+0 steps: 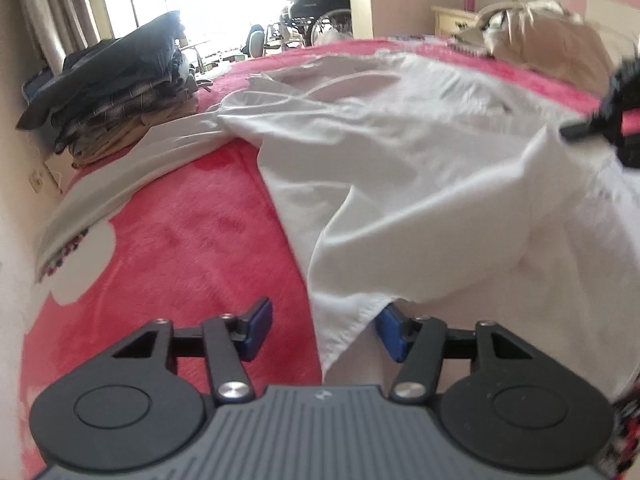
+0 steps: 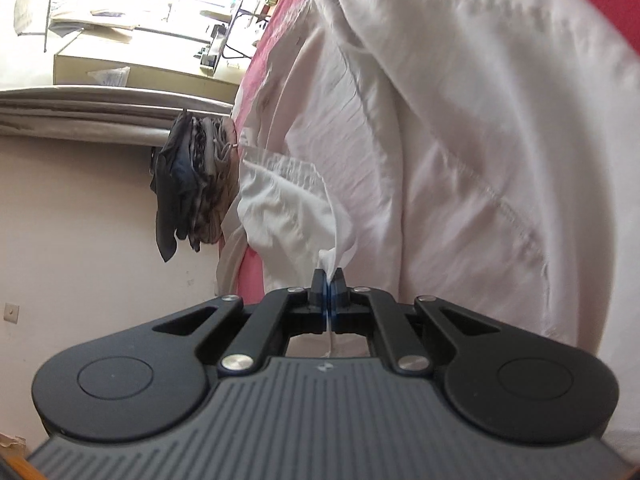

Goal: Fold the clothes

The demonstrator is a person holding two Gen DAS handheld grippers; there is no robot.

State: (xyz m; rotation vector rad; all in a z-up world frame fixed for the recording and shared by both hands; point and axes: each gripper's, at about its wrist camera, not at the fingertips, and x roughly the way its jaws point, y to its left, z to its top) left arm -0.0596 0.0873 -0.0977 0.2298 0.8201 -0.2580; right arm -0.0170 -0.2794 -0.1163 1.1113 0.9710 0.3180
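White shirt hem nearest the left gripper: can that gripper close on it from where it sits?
Probably yes. The left gripper is open, and the white shirt hem corner hangs between its blue pads with nothing blocking. The right gripper already pinches another fold.

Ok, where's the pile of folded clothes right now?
In the left wrist view, the folded pile sits at the far left edge of the pink blanket, against the wall below the curtain, just beyond the white shirt's sleeve.
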